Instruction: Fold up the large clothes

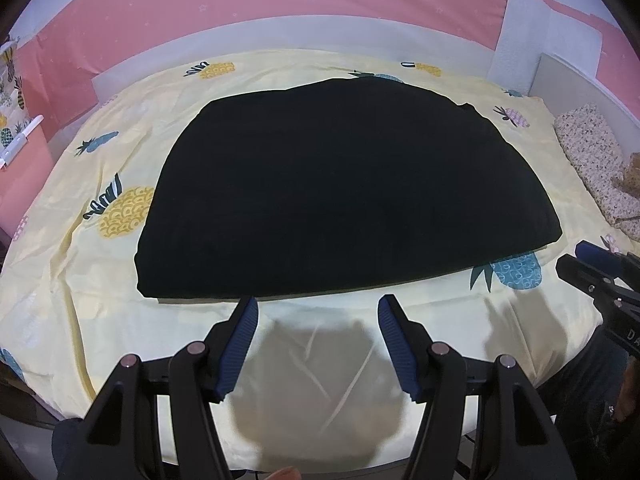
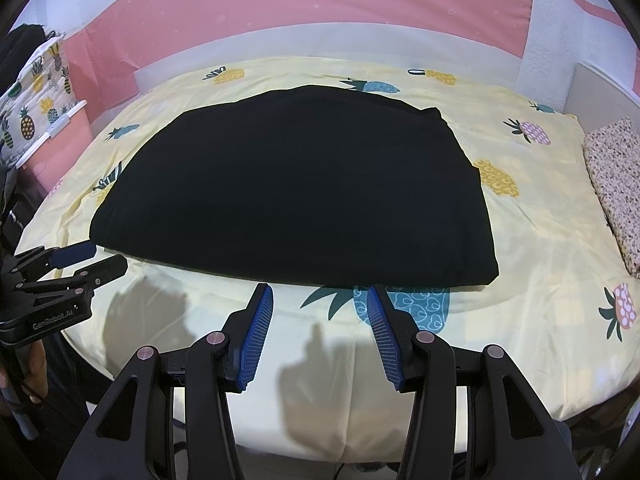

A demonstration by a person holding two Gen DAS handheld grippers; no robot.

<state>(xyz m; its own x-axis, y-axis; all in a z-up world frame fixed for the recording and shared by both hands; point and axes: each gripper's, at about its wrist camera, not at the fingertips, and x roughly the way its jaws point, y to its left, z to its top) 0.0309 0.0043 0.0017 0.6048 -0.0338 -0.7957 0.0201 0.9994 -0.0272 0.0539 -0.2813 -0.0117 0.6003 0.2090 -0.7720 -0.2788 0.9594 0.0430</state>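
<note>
A black cloth garment, folded flat [image 1: 344, 188], fills the middle of both frames, lying on a pale yellow pineapple-print bed sheet [image 1: 120, 312]. The left gripper [image 1: 316, 304] and the right gripper [image 2: 320, 292] sit at bottom centre, fingers spread and released, holding nothing, just short of the garment's near edge.

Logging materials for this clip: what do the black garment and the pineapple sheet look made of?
Black garment: soft matte fabric, possibly knit; no sheen, weave unreadable. Pineapple sheet: thin, smooth printed woven cloth, likely cotton or polyester, with fine creases and faint sheen.
</note>
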